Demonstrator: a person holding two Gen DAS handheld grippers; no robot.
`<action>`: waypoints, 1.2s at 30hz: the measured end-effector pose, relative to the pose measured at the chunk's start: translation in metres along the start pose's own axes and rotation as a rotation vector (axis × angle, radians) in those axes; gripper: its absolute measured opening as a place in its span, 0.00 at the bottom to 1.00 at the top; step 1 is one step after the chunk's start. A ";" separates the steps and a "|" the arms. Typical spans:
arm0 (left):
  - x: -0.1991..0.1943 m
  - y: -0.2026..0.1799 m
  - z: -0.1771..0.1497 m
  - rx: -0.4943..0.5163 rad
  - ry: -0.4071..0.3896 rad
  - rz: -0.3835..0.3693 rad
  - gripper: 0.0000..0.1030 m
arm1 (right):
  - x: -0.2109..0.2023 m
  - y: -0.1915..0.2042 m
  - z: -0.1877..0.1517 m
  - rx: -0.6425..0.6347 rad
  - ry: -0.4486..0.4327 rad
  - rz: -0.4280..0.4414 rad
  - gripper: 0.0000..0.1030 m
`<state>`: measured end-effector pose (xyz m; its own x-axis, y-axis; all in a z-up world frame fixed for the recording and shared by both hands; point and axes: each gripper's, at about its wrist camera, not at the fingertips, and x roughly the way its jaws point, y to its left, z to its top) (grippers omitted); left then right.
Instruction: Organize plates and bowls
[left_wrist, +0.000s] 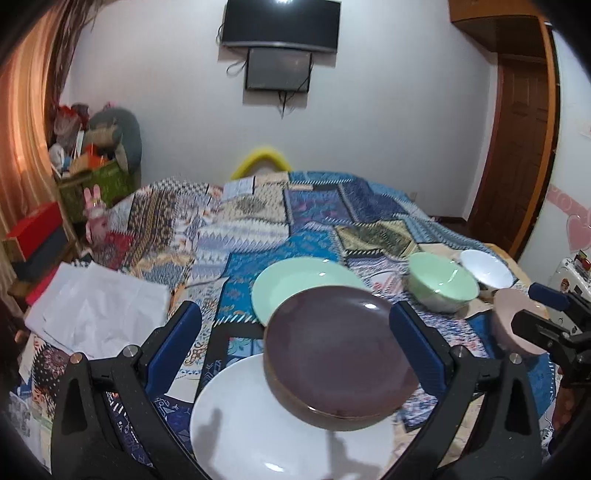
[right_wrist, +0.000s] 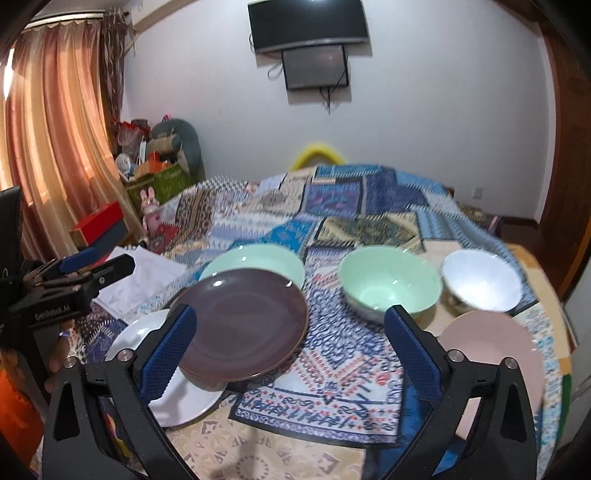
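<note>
I see both tools, left (left_wrist: 295, 339) and right (right_wrist: 291, 343), gaping over the patchwork-covered surface (right_wrist: 332, 369); two dark screens (right_wrist: 310, 26) hang on the far wall, perhaps televisions.

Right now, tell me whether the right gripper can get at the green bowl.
Probably yes. The right gripper is open with nothing between its fingers, and the green bowl sits just ahead of them on the patterned cloth. The white bowl and pink plate stand close beside it, leaving little room.
</note>
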<state>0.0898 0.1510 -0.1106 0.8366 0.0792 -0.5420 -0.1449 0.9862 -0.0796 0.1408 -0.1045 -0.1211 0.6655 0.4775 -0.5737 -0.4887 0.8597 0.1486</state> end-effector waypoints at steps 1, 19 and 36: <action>0.005 0.002 -0.001 0.001 0.010 0.002 0.93 | 0.006 0.000 -0.001 0.003 0.014 0.002 0.90; 0.108 0.045 -0.021 -0.046 0.317 -0.079 0.44 | 0.089 -0.013 -0.015 0.090 0.263 0.016 0.53; 0.141 0.044 -0.027 -0.055 0.468 -0.176 0.24 | 0.118 -0.022 -0.019 0.151 0.371 0.067 0.31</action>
<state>0.1866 0.2015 -0.2131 0.5261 -0.1739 -0.8324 -0.0608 0.9687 -0.2408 0.2193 -0.0707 -0.2070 0.3726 0.4589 -0.8066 -0.4173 0.8592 0.2961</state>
